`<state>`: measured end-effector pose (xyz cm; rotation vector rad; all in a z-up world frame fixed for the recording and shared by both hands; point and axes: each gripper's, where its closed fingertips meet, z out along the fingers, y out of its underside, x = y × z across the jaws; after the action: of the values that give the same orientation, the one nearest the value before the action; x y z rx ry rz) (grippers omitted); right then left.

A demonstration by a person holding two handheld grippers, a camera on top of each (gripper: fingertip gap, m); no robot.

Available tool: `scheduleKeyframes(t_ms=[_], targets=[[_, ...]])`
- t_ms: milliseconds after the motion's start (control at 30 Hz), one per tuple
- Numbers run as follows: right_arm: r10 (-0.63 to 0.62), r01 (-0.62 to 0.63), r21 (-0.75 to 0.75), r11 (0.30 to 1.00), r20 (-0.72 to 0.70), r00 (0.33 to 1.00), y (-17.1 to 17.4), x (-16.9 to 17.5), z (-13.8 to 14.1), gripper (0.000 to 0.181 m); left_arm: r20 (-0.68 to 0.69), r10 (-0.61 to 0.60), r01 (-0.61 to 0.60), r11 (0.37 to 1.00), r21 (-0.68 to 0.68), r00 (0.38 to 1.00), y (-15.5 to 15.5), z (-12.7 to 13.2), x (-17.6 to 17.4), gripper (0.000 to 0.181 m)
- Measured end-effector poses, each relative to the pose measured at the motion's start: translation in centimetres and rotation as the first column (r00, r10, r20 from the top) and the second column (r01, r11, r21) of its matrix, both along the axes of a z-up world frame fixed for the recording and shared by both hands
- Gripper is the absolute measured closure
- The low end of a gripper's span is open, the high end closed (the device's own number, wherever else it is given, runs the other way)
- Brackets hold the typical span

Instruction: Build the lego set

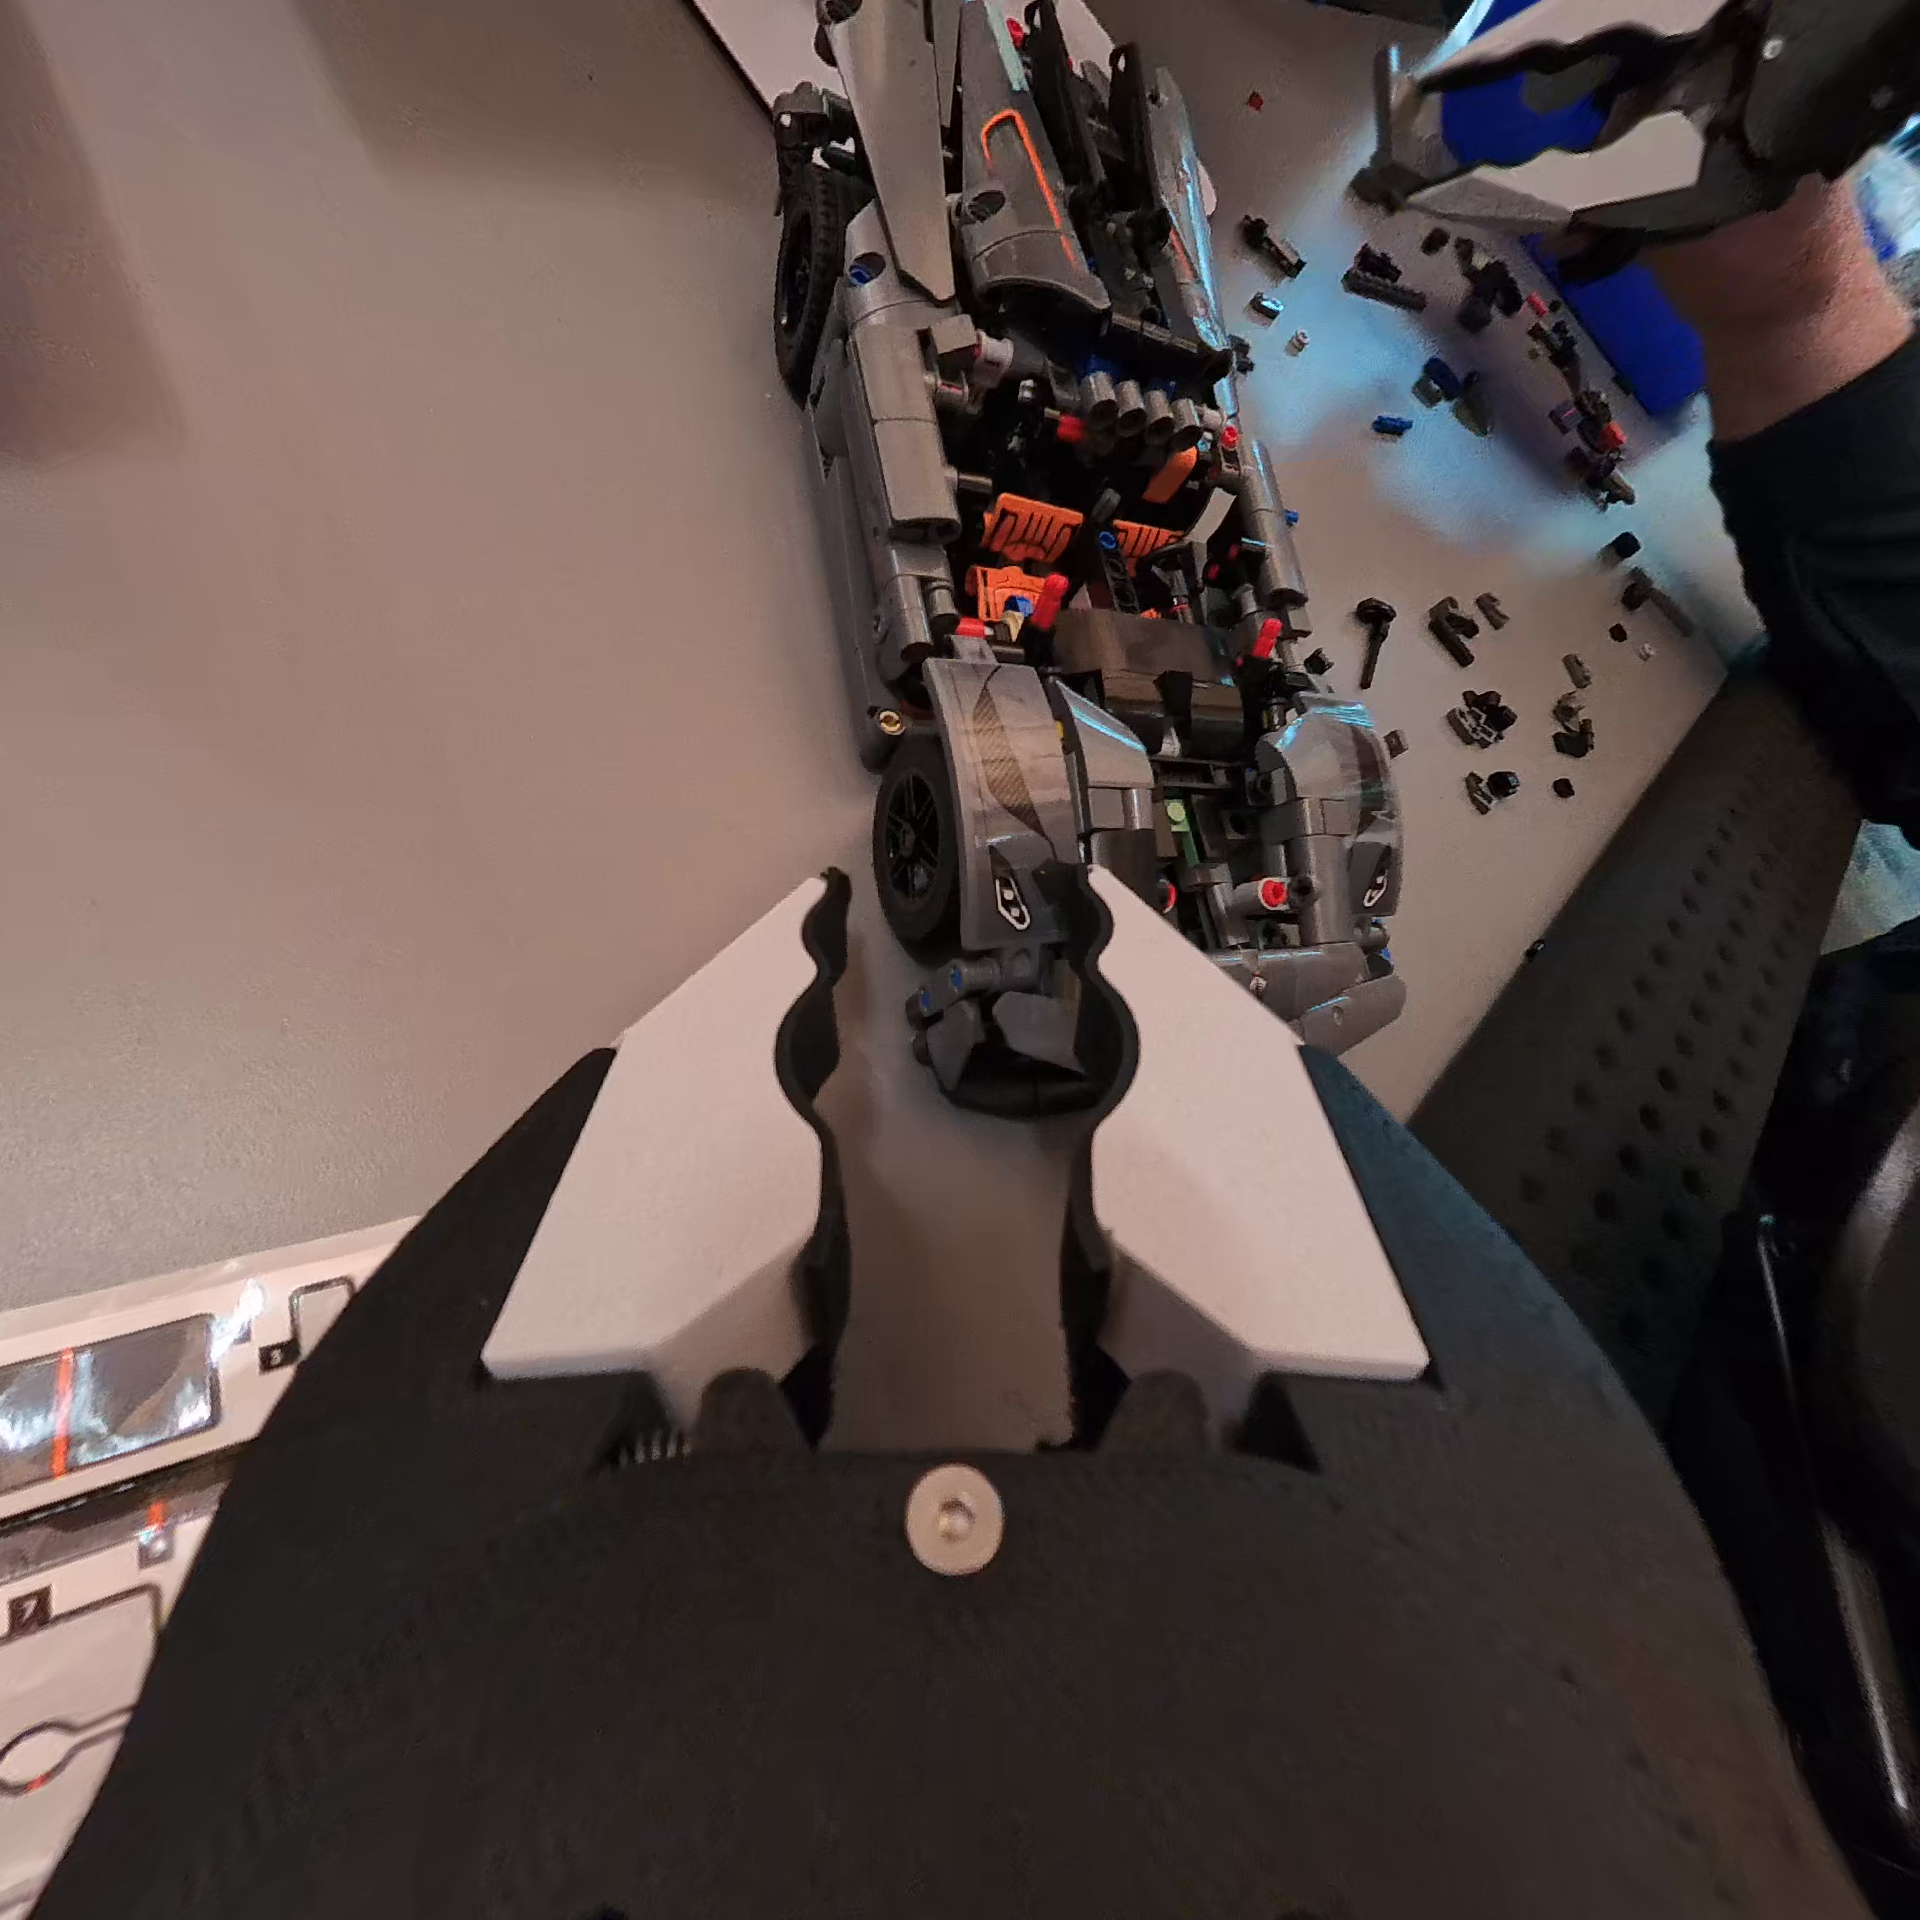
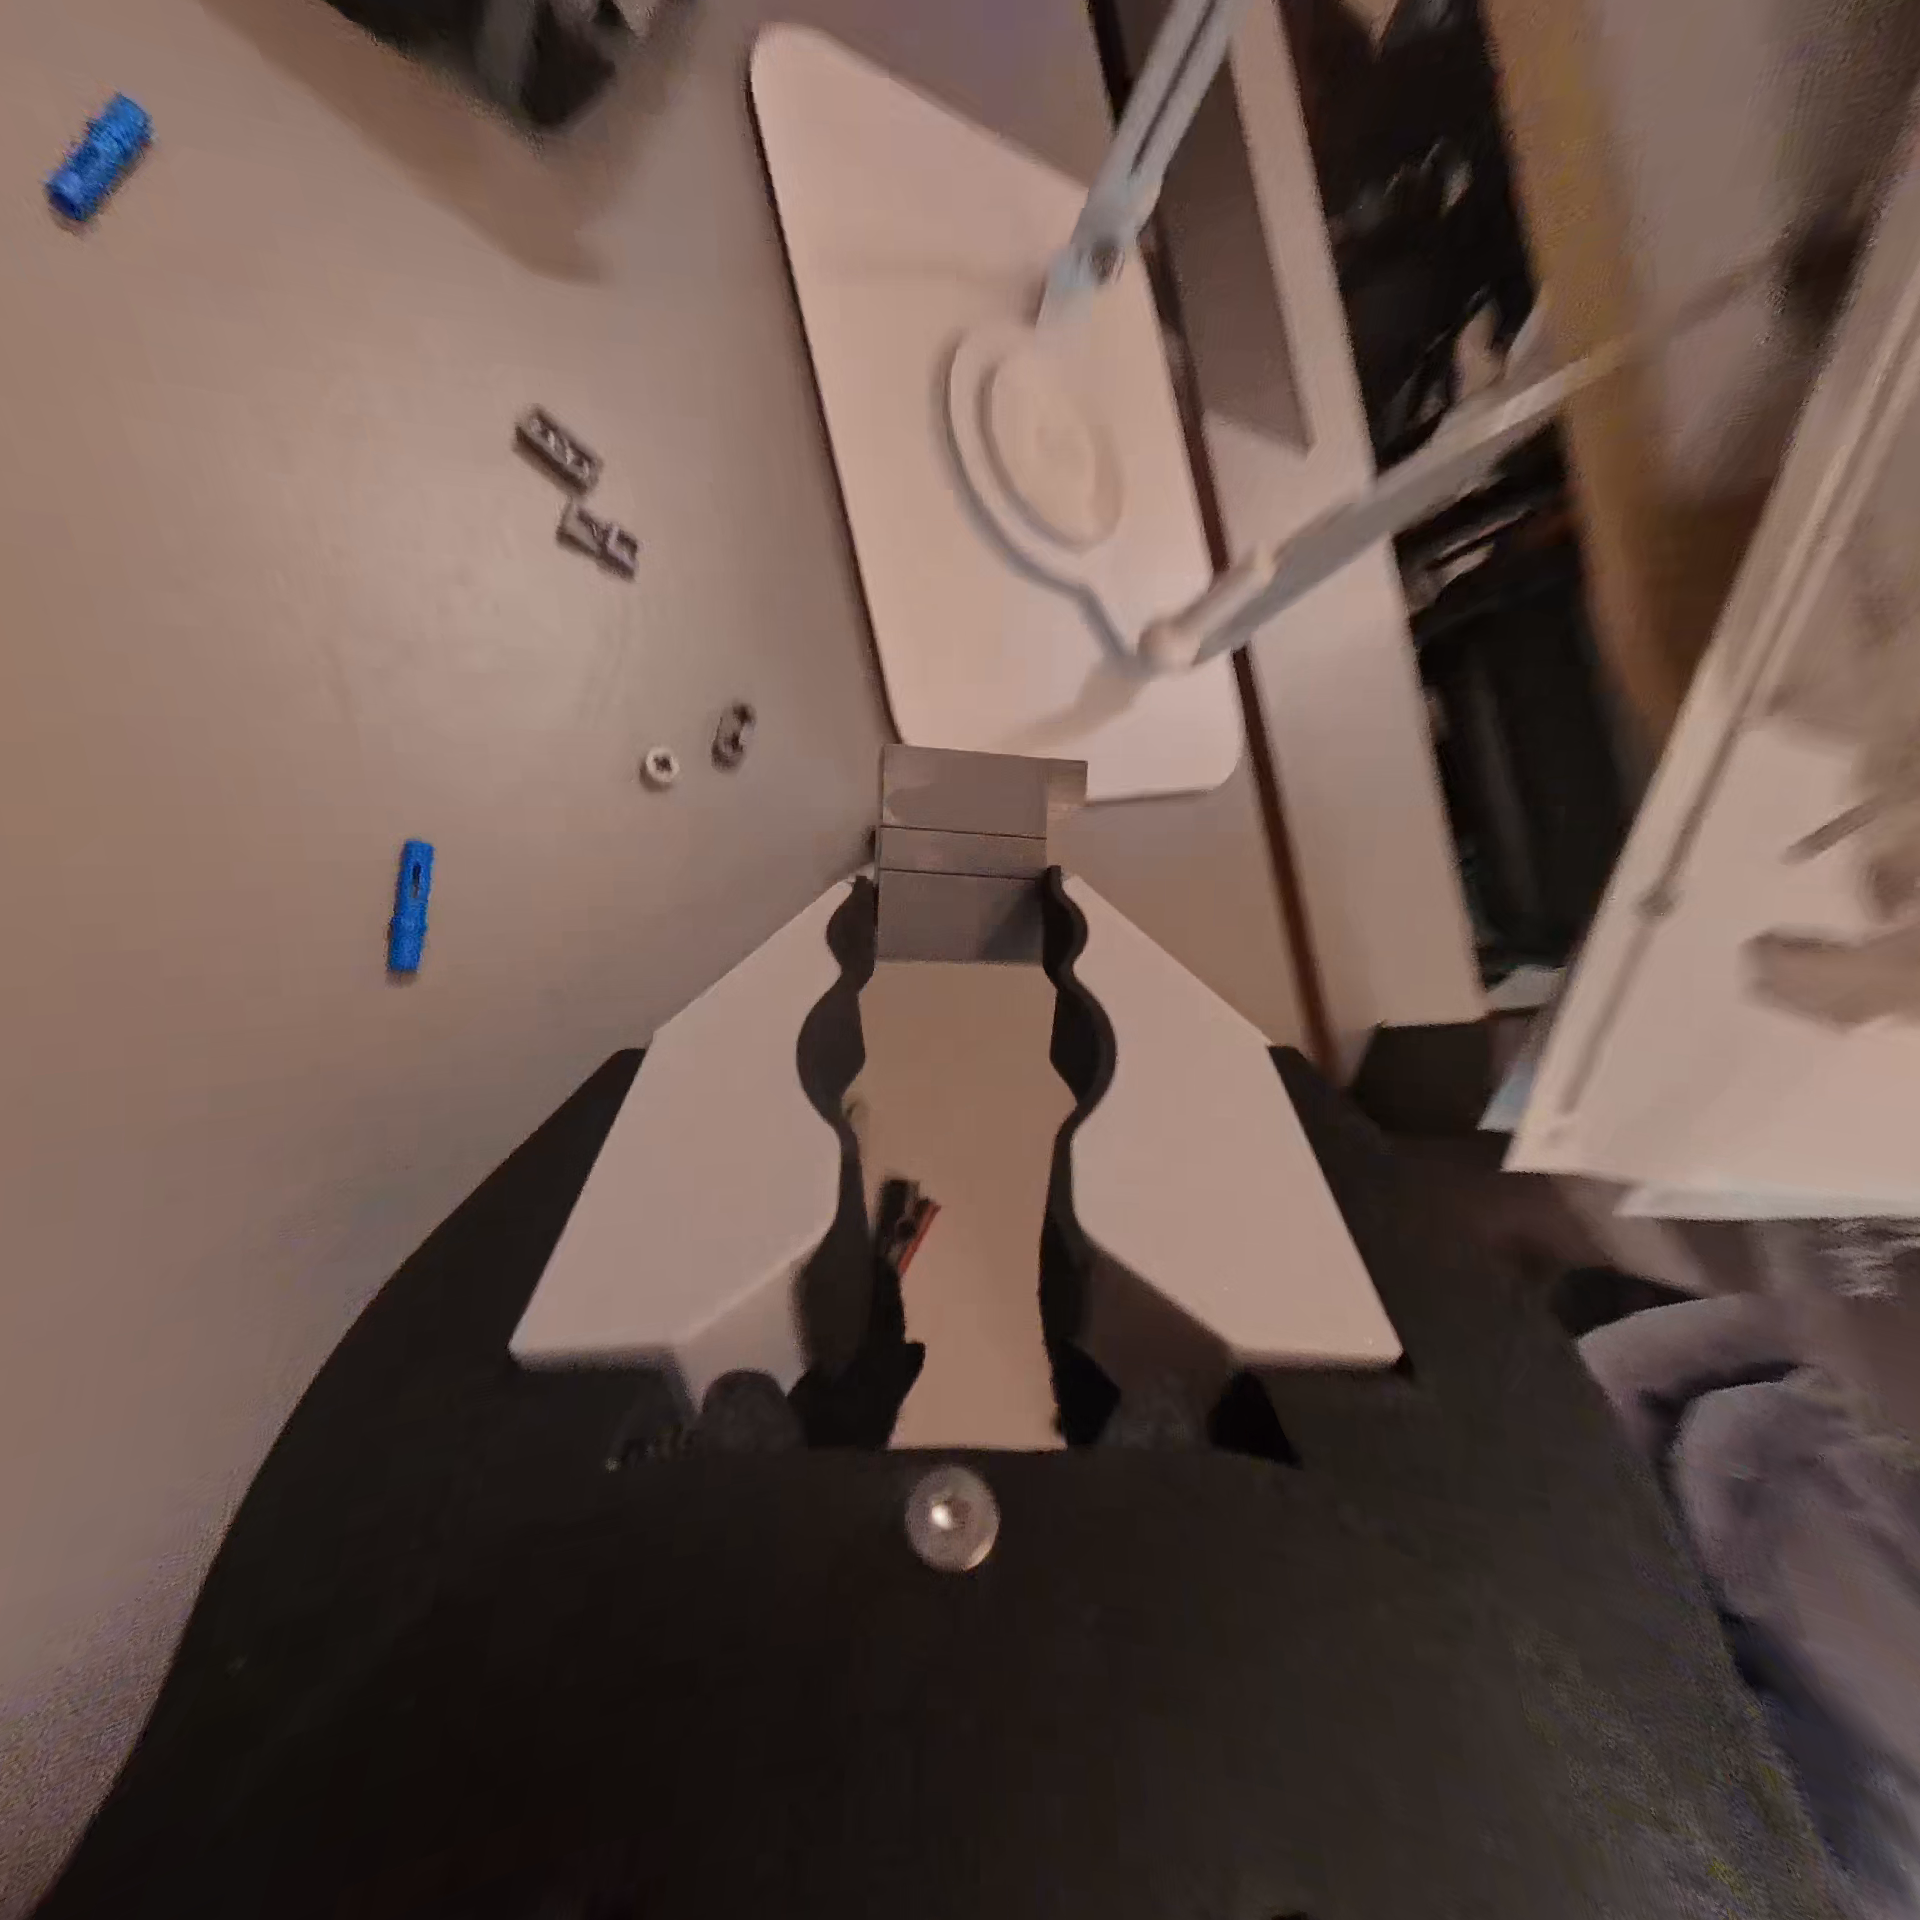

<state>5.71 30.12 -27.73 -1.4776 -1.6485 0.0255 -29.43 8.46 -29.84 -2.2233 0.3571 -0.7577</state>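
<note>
A partly built grey lego car (image 1: 1049, 499) with orange and black inner parts lies on the white table (image 1: 416, 727) in the left wrist view. My left gripper (image 1: 966, 894) is open at the car's front corner. The front bumper piece (image 1: 997, 1029) sits between the jaws against the right finger; the left finger stands clear of it. My right gripper (image 2: 956, 888) is shut on a grey lego piece (image 2: 977, 810), held at the fingertips above the table. The right gripper also shows at the top right of the left wrist view (image 1: 1455, 177), beyond the car.
Several small dark loose parts (image 1: 1496, 499) lie right of the car. Two blue pins (image 2: 412, 904) (image 2: 99, 156), grey plates (image 2: 571, 488) and small round pieces (image 2: 658, 766) lie on the table. A sticker sheet (image 1: 94, 1403) lies bottom left. A black perforated panel (image 1: 1662, 1039) borders the table. A person's arm (image 1: 1818, 416) is at right. The gap from one gripper's tips to the other's is roughly 40 cm.
</note>
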Motion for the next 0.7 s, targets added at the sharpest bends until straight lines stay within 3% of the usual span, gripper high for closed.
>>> scheduleKeyframes(t_ms=[133,333,500,700], targets=[[0.087,-0.085,0.198,0.976,-0.002,0.996,-1.8,-2.0,3.1,0.152,0.047,0.007,-0.007,1.000,-0.001,0.999,0.0,0.1,-0.1,0.134],[0.186,-0.183,0.401,0.898,0.032,0.982,-5.3,-5.0,6.4,0.152,0.142,-0.069,0.074,0.997,-0.027,0.987,-0.9,0.0,1.7,0.120],[0.255,-0.249,0.552,0.796,0.067,0.965,-9.2,-7.4,9.1,0.152,0.086,-0.130,0.133,0.990,-0.038,0.988,-1.2,-0.9,2.9,0.110],[0.288,-0.286,0.609,0.740,0.097,0.953,-11.6,-9.0,9.2,0.152,0.053,-0.174,0.175,0.985,-0.003,0.983,-2.0,-1.0,3.4,0.097]])
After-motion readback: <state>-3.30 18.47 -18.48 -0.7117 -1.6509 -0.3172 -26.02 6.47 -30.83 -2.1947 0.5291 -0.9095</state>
